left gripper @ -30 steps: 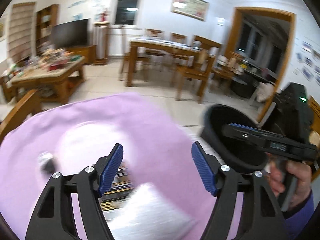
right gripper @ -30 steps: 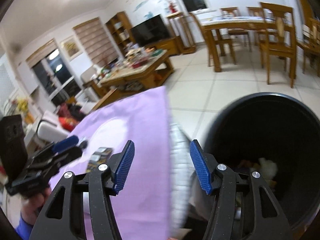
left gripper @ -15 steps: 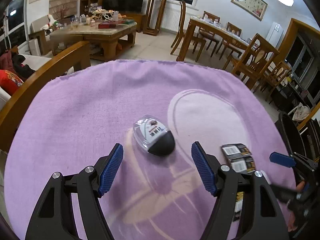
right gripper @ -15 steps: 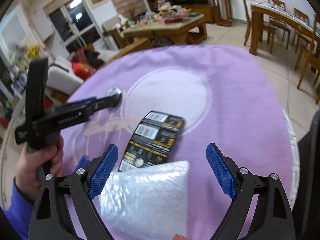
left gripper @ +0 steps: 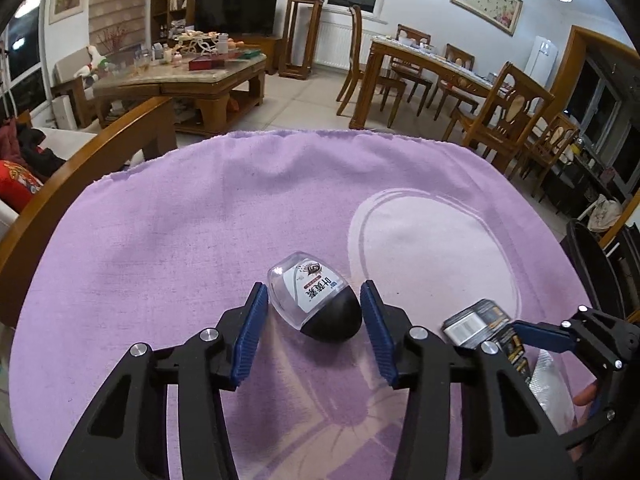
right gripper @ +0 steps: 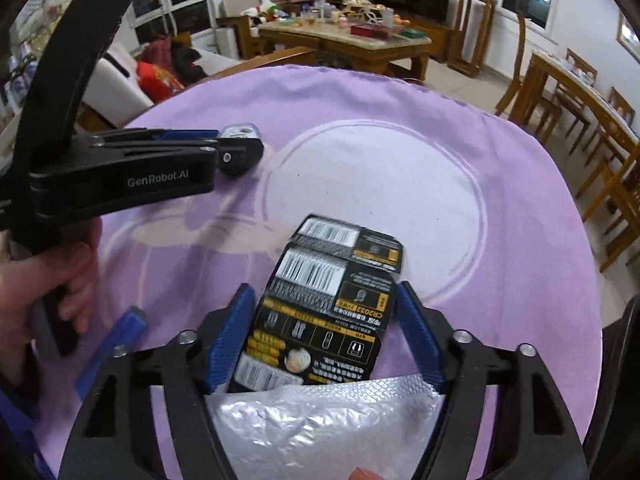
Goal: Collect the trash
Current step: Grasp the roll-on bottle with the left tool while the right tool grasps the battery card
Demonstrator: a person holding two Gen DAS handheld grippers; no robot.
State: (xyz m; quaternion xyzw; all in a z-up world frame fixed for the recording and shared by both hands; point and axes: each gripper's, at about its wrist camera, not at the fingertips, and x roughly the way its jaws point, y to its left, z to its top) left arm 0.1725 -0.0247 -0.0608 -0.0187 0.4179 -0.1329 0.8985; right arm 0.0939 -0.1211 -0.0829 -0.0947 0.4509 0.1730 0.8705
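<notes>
A small clear bottle with a black cap [left gripper: 316, 300] lies on its side on the purple tablecloth [left gripper: 180, 240]. My left gripper [left gripper: 314, 332] is open with its blue pads on either side of the bottle, a small gap on each side. A black battery card package [right gripper: 324, 312] lies flat on the cloth. My right gripper [right gripper: 326, 336] is open and straddles the package, pads at its edges. A silver bubble-wrap bag [right gripper: 320, 428] lies under the right gripper. The package [left gripper: 484, 332] and right gripper [left gripper: 560, 336] also show in the left wrist view.
The black trash bin's rim [left gripper: 592, 264] stands past the table's right edge. A wooden armrest [left gripper: 80, 172] runs along the left. Dining chairs [left gripper: 504, 120] and a coffee table [left gripper: 180, 80] stand beyond. The left gripper's body [right gripper: 120, 168] crosses the right wrist view.
Both grippers swung from the bin back over the table and lowered. The left now brackets the bottle; the right has narrowed around the battery package.
</notes>
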